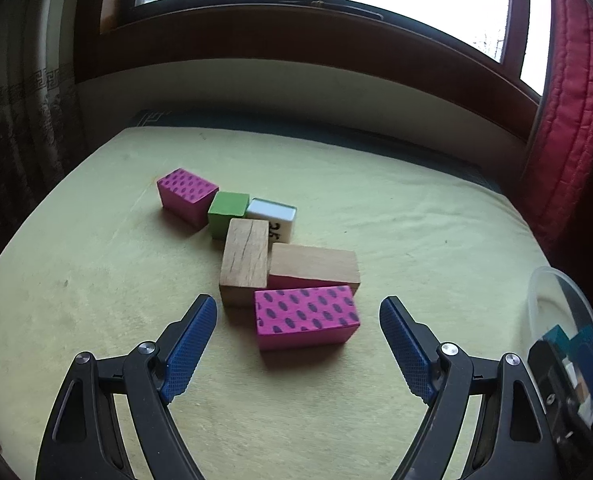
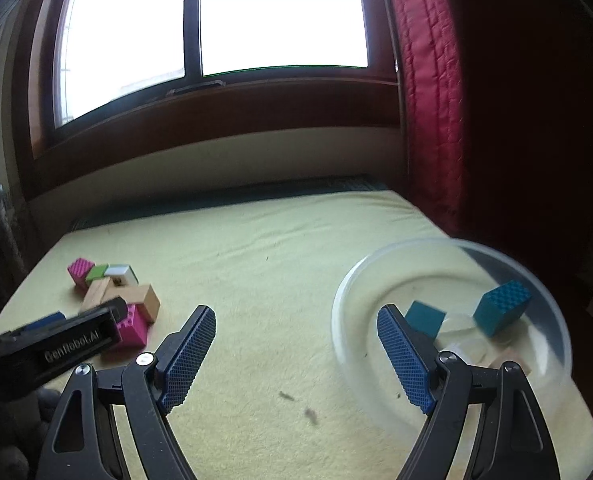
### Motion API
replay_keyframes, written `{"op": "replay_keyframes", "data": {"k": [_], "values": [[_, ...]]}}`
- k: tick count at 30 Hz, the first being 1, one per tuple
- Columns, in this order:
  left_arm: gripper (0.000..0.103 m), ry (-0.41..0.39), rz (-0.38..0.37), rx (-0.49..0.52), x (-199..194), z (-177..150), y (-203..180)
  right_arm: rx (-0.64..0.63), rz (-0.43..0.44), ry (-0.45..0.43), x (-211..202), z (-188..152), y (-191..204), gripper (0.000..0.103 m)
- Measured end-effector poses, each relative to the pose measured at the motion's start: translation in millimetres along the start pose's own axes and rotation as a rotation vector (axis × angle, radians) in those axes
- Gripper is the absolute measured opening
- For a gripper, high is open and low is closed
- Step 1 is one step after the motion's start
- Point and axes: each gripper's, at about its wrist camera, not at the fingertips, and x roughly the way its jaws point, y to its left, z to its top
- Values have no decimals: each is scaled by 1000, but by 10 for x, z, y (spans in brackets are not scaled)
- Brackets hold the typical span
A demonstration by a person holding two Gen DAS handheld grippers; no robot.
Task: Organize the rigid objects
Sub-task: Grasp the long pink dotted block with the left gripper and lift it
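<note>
left gripper [image 1: 298, 316]: jaws wide, empty | near spotted pink block [image 1: 306, 315]: in front of wooden blocks [image 1: 245, 260], left of clear bowl [image 2: 544, 292]; we judge it stiff, light; we'd pinch its short ends | right gripper [image 2: 296, 324]: spread, empty, beside bowl holding teal blocks [image 2: 502, 306]

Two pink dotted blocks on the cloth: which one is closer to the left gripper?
The long pink dotted block, lying just ahead of the open left gripper. The shorter pink dotted block sits at the cluster's far end, beside the green block.

Blocks [image 2: 112, 300] cluster left of the bowl [image 2: 552, 304] holding cubes [image 2: 502, 306].
</note>
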Motion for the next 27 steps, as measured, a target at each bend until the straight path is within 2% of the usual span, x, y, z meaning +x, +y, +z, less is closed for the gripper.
{"op": "replay_keyframes", "data": {"k": [7,16,17,21,27], "values": [[85,37,32,11,163,-46,-9,4,19,26,38,-49,-5,86],[85,75,30,7,337,-32,8,24,52,35,56,-61,-37,86],[84,78,24,5,344,-28,13,27,55,36,56,-63,-40,86],[65,99,-14,13,391,-29,19,26,63,34,50,-69,-35,86],[65,89,-11,18,358,-31,16,14,70,28,38,-78,-7,86]]}}
